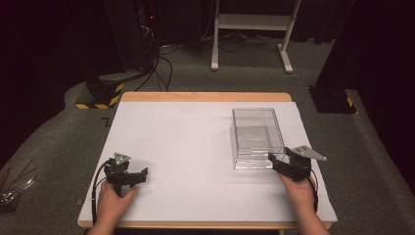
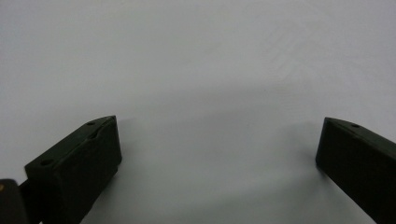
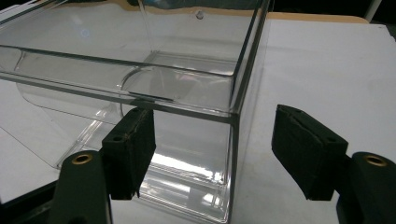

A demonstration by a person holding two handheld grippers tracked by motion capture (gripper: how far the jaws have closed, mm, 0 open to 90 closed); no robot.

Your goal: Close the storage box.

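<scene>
Item: clear plastic box [image 1: 257, 138], open-topped, rectangular, standing on the right half of the desk [image 1: 186, 142], its near end close to the front edge. Walls thin, flat and transparent, meeting at sharp corners; smooth, glossy surfaces catch reflections; a curved inner panel and a small hole in the far wall show in the right gripper view. Nothing lies inside it.

Handling, as we judge it: light, rigid, slick to rubber pads, and liable to crack or skid if squeezed hard or pushed. Best hold is a pinch over one thin wall near a corner, where the edges stiffen it.

Right gripper [image 1: 280, 159]: at the box's near right corner, fingers [image 3: 130, 149] spread wide, one inside the near wall and the other outside the side wall, straddling the corner [image 3: 233, 116]; not yet closed on it.

Left gripper [image 1: 139, 175]: resting on the bare left part of the desk, well apart from the box, fingers [image 2: 79, 158] wide, nothing between them.

Desk: matte white sheet over a pale wooden board [image 1: 205, 96].
</scene>
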